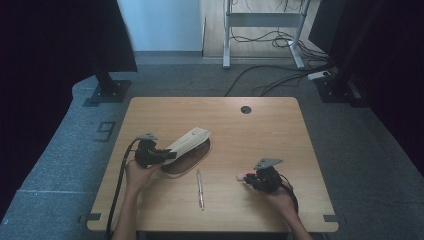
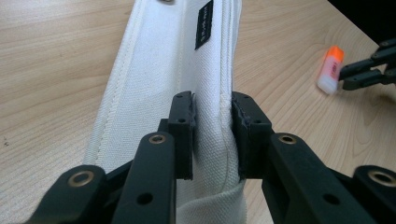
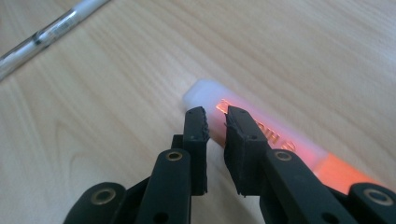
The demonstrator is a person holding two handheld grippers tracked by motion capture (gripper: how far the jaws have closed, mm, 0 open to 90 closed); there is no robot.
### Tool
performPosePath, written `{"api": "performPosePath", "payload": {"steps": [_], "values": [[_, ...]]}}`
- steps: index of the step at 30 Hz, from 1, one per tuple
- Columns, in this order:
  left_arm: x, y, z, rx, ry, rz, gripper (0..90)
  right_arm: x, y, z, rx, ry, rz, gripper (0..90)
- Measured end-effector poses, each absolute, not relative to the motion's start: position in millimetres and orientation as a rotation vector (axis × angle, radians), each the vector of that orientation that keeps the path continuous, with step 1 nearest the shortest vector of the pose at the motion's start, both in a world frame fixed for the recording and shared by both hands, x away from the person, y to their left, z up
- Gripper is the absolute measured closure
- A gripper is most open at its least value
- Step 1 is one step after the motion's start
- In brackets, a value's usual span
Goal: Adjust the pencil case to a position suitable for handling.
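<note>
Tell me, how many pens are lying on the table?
1. The pen lies on the table between the two grippers, near the front edge. The pouch could hide more.

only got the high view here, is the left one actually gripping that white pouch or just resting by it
Observer: Gripping. In the left gripper view, the left gripper has its fingers pinched on a fold of the white pouch, right along a stitched seam.
Operator: ok and the right, has it got that orange thing
Observer: Can't tell. In the right gripper view, the right gripper sits nearly closed at the white cap end of the orange marker, which lies on the table.
</note>
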State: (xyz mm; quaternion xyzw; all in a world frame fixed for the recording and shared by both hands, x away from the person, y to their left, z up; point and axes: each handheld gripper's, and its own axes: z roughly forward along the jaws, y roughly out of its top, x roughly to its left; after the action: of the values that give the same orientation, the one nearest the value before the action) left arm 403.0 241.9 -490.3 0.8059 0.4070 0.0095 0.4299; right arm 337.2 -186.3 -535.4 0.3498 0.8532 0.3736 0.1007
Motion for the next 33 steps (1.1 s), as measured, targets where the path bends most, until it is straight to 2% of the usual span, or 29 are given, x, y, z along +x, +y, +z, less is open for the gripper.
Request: {"api": "performPosePath", "payload": {"steps": [9,16,22,27,33], "values": [[403.2,242.3,-490.4,2.01,1.015,0.021,71.5,354.5,-182.8,-530.2,1.046,2.509,1.092,71.9],[403.4,242.5,-490.4,2.007,1.016,0.019,71.8,362.3,-207.8,-517.8,1.066,2.477,1.034,53.2],[403.4,242.4,-490.6,2.01,1.017,0.021,72.6,371.8,-218.6,-524.6,1.072,2.496,0.995,44.4],[403.6,242.7,-490.9,2.012,1.018,0.016,72.9,378.3,-222.1,-532.4,1.073,2.532,0.988,43.7],[403.3,242.8,-491.1,2.011,1.017,0.014,73.0,379.2,-219.4,-537.2,1.045,2.556,0.97,51.2]]}}
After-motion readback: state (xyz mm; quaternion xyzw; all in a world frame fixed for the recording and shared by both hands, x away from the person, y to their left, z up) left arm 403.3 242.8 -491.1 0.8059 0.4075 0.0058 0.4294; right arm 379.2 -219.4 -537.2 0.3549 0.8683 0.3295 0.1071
